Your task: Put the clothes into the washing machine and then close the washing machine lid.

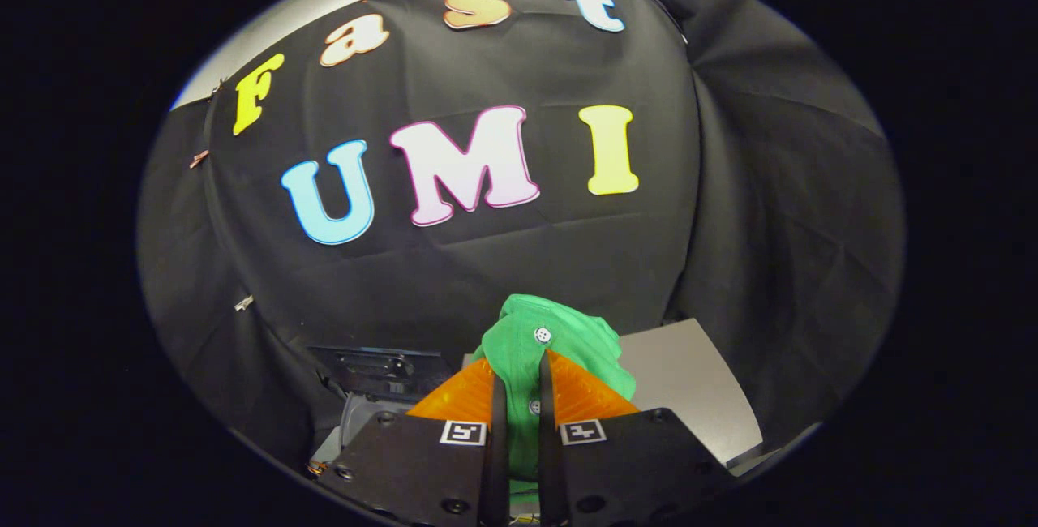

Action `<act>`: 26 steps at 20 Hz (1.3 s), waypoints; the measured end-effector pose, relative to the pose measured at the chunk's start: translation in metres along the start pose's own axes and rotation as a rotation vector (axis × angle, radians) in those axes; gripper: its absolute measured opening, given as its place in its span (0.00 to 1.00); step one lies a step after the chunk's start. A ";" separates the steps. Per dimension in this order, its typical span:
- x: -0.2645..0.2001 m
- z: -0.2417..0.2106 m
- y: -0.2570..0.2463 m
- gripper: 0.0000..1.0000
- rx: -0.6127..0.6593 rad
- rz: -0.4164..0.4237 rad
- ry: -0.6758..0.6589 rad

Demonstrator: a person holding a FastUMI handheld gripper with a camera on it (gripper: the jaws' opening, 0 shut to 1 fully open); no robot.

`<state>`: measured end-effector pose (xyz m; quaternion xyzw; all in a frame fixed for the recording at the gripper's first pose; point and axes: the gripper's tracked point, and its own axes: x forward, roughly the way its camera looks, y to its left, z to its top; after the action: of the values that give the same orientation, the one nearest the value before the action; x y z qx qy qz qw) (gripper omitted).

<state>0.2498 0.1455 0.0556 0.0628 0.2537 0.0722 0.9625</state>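
Behind everything hangs the black wall point(503, 267). Below it sits the washing machine point(381, 397), and its grey lid point(689, 389) stands open. My fingers point(519, 385) are squeezed tight on the green shirt point(559, 340). The shirt is bunched up between them and pokes up past their tips, so it runs up and down. I think it must go in next. The lid is not shut yet.
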 end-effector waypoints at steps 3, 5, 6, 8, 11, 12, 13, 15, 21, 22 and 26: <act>-0.003 0.000 0.055 0.19 -0.012 0.079 -0.002; -0.003 -0.003 0.094 0.18 -0.022 0.137 0.006; -0.002 -0.007 0.112 0.18 -0.029 0.161 0.010; 0.002 -0.020 0.150 0.18 -0.037 0.207 0.024; 0.012 -0.045 0.201 0.18 -0.054 0.265 0.056; 0.016 -0.054 0.215 0.18 -0.057 0.280 0.069; 0.021 -0.065 0.228 0.19 -0.060 0.293 0.081; 0.032 -0.086 0.248 0.19 -0.060 0.307 0.105; 0.071 -0.163 0.275 0.18 -0.103 0.291 0.168; 0.078 -0.177 0.276 0.19 -0.107 0.286 0.177; 0.107 -0.230 0.275 0.19 -0.079 0.264 0.228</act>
<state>0.1980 0.4534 -0.1505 0.0488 0.3477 0.2146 0.9114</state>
